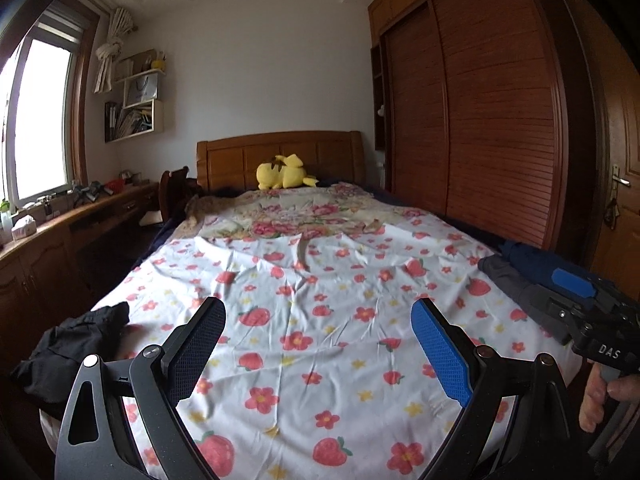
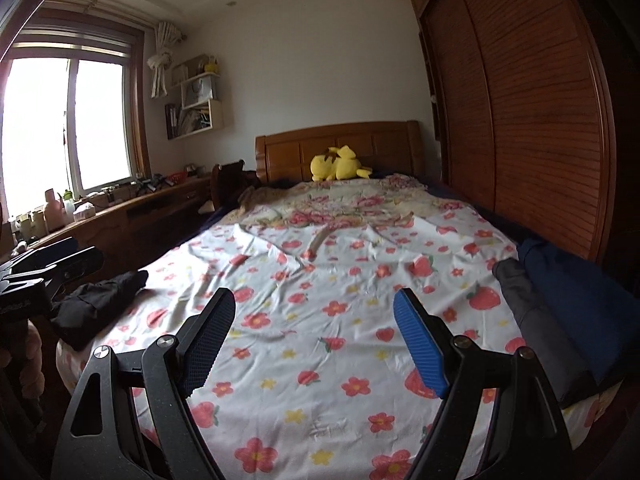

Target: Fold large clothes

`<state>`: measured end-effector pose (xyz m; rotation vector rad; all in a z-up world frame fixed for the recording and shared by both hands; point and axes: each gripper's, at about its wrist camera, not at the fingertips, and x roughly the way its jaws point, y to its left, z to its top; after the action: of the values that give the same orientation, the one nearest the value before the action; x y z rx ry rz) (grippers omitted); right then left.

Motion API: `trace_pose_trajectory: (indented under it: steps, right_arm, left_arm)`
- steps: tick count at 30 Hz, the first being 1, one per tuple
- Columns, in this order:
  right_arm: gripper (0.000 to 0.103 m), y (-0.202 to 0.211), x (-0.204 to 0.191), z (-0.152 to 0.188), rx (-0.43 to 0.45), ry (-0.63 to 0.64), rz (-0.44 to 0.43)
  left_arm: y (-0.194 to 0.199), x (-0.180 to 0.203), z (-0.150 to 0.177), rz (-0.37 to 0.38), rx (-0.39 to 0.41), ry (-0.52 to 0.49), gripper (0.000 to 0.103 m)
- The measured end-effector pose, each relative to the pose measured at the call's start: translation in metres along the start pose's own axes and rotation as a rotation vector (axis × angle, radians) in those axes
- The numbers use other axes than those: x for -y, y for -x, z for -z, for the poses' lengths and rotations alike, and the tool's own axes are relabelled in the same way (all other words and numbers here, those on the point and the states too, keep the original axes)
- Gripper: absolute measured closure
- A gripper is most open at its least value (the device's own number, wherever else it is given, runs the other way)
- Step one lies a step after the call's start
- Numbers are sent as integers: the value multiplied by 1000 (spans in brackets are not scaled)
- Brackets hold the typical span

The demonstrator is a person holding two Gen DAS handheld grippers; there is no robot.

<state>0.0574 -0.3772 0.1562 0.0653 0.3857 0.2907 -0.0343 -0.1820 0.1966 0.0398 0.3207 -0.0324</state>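
A crumpled black garment (image 1: 76, 344) (image 2: 96, 300) lies at the left edge of the bed. Folded grey (image 2: 520, 296) and navy (image 2: 572, 296) clothes are stacked at the right edge, and the stack (image 1: 516, 268) also shows in the left wrist view. My left gripper (image 1: 319, 308) hangs open above the flowered sheet (image 1: 320, 360) with nothing between its fingers. My right gripper (image 2: 315, 300) is open and empty too, over the sheet's middle (image 2: 320, 360). Each gripper shows in the other's view: the right one (image 1: 554, 292) in front of the folded stack, the left one (image 2: 86, 254) beside the black garment.
A yellow plush toy (image 1: 284, 172) rests against the wooden headboard (image 1: 280, 152). A slatted wardrobe (image 1: 480, 120) runs along the bed's right side and a cluttered wooden desk (image 1: 60, 220) under the window along its left. A door (image 1: 620, 200) stands at the far right.
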Motion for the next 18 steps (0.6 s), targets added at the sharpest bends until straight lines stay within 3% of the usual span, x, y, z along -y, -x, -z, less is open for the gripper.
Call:
trace_pose_trajectory:
  steps: [18]
  right_arm:
    - [21, 12, -14, -8, 31, 13, -19]
  left_arm:
    - [-3, 1, 5, -24, -9, 31, 8]
